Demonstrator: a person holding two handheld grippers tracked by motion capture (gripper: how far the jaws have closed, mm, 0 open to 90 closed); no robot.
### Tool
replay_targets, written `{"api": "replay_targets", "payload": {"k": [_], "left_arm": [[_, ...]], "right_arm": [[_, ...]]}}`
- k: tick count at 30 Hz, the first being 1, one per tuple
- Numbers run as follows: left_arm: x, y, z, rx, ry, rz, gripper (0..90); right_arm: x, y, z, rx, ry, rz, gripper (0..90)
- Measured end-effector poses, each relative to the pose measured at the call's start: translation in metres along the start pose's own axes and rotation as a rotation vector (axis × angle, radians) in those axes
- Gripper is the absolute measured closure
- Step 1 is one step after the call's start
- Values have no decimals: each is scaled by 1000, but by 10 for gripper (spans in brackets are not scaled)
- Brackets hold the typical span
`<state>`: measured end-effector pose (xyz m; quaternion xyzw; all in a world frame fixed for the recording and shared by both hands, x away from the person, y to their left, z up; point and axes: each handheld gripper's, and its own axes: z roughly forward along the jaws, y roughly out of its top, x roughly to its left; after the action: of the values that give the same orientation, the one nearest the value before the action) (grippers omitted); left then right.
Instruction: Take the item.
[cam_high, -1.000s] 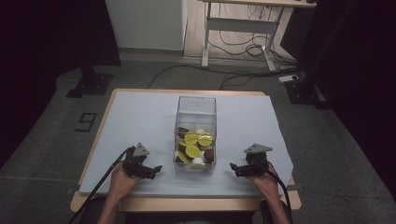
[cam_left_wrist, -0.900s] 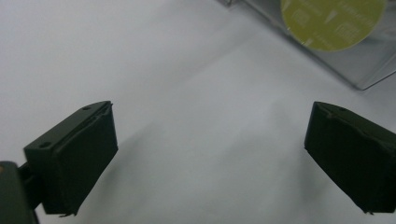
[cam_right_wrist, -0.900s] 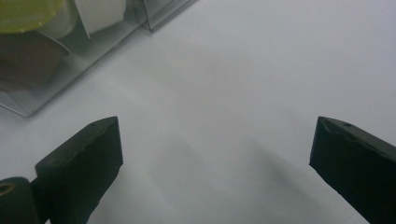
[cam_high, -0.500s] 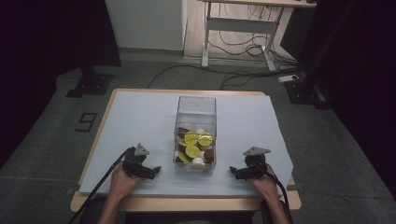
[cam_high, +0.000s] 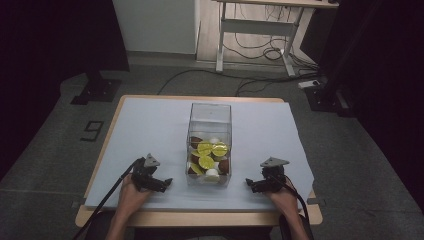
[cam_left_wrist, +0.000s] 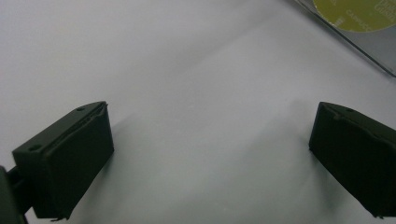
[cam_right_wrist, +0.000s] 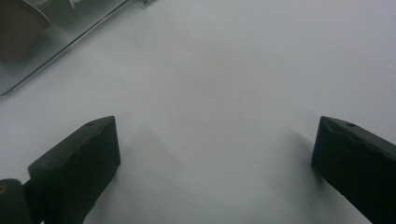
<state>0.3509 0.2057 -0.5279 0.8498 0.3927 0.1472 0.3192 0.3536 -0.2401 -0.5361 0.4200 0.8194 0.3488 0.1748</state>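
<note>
pale table cover, wooden table edge; floor cables, white desk

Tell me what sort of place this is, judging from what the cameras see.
Probably a lab or recording studio, not a home: a table under a pale sheet carries just a clear box of small items, black curtains hang around, and cables trail under a desk behind.

Very little differs from a second ago. The left black two-jaw gripper sits a touch lower and nearer the counter's front edge than before, and the right black two-jaw gripper likewise edges slightly toward the person.
</note>
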Motion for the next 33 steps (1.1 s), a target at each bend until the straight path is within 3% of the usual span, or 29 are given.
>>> {"api": "replay_targets", "payload": {"k": [12, 26, 33], "left_arm": [[0, 0, 0, 0, -1, -1, 0], [0, 0, 0, 0, 0, 0, 0], [0, 0, 0, 0, 0, 0, 0]], "right_arm": [[1, 4, -2, 21, -2, 7, 53], [7, 16, -15, -18, 71, -10, 50], [13, 25, -23, -27, 87, -39, 39]]}}
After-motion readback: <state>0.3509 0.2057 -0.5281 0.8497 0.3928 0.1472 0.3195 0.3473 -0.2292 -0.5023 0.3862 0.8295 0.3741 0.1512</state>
